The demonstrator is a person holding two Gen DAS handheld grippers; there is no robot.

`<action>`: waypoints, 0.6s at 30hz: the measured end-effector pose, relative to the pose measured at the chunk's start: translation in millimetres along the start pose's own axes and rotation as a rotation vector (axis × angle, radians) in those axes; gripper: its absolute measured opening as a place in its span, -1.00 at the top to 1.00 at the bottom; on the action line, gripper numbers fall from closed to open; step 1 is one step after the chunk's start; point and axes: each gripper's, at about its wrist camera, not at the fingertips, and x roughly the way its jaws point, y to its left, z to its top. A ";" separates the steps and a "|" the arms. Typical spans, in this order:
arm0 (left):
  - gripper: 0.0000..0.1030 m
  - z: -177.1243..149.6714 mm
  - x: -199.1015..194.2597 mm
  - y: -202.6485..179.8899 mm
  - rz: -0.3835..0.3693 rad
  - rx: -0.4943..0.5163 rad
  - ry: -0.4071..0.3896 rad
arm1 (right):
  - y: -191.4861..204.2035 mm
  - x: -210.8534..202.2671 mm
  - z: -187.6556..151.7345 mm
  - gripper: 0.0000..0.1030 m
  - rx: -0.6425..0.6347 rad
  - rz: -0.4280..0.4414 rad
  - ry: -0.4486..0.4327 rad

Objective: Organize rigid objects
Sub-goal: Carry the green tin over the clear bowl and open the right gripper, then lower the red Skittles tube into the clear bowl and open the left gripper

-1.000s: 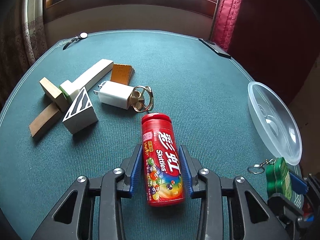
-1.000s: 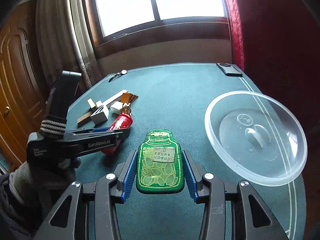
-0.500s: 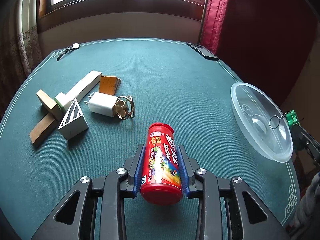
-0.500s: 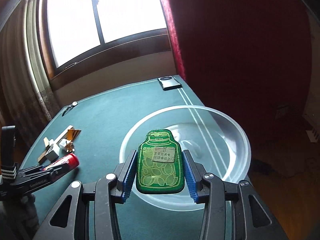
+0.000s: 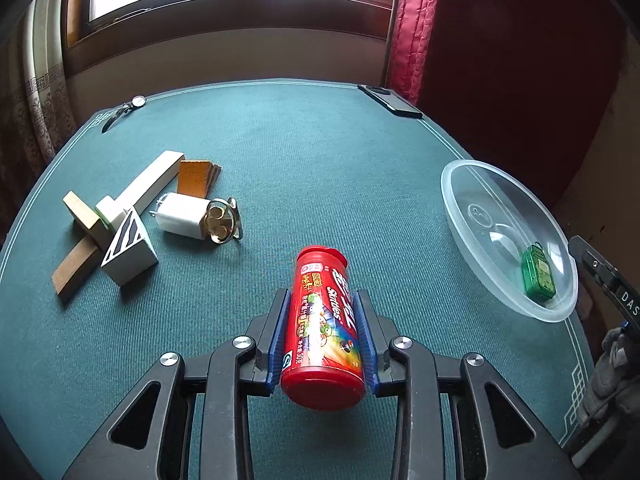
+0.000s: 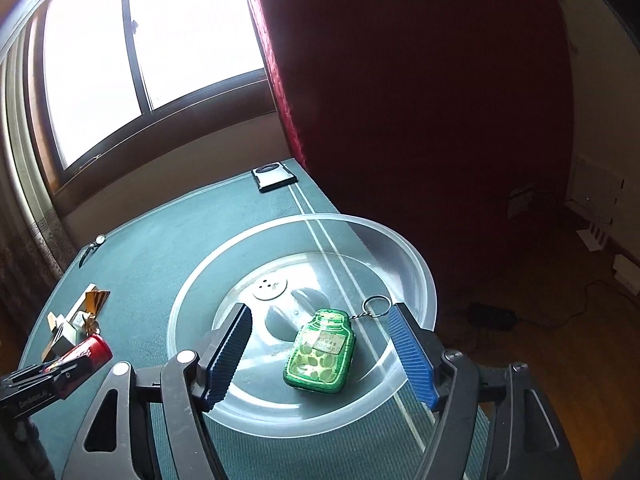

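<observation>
My left gripper (image 5: pixel 323 332) is shut on a red Skittles tube (image 5: pixel 325 324), held off the green table with its cap pointing away. My right gripper (image 6: pixel 320 350) hangs over the clear plastic bowl (image 6: pixel 408 264), its jaws opening. A green jar-shaped tin (image 6: pixel 321 350) with a key ring lies loose in the bowl between the blue pads, touching neither. In the left wrist view that tin (image 5: pixel 539 274) rests near the bowl's (image 5: pixel 472 172) near rim at the table's right edge. The red tube (image 6: pixel 86 354) also shows at the left of the right wrist view.
At the table's left lie wooden blocks (image 5: pixel 80 216), a white bar (image 5: pixel 146 188), a striped wedge (image 5: pixel 128 250), a white charger (image 5: pixel 180 216), a brass ring piece (image 5: pixel 223 226) and an orange card stack (image 5: pixel 196 178). A phone (image 5: pixel 390 100) and a watch (image 5: pixel 124 110) lie at the far edge.
The right gripper swung right over the bowl, opened and let the green tin drop into it. The left gripper closed on the red tube and lifted it slightly.
</observation>
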 end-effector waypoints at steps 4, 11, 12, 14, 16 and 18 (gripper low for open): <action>0.37 3.6 -1.8 -8.2 -0.012 0.017 -0.006 | -4.3 -1.8 0.4 -0.45 0.018 -0.021 -0.010; 0.37 15.4 0.1 -31.7 -0.051 0.064 -0.010 | -8.9 -3.6 0.5 -0.50 0.032 -0.044 -0.028; 0.37 17.7 0.5 -36.4 -0.059 0.073 -0.011 | -9.5 -3.7 0.6 -0.51 0.035 -0.048 -0.030; 0.37 22.7 2.2 -45.8 -0.077 0.089 -0.014 | -11.4 -4.1 0.6 -0.51 0.042 -0.056 -0.035; 0.37 27.9 4.2 -55.1 -0.094 0.104 -0.016 | -13.4 -4.2 0.9 -0.52 0.048 -0.066 -0.041; 0.37 32.3 6.9 -65.0 -0.112 0.115 -0.014 | -15.6 -4.1 1.0 -0.53 0.055 -0.075 -0.045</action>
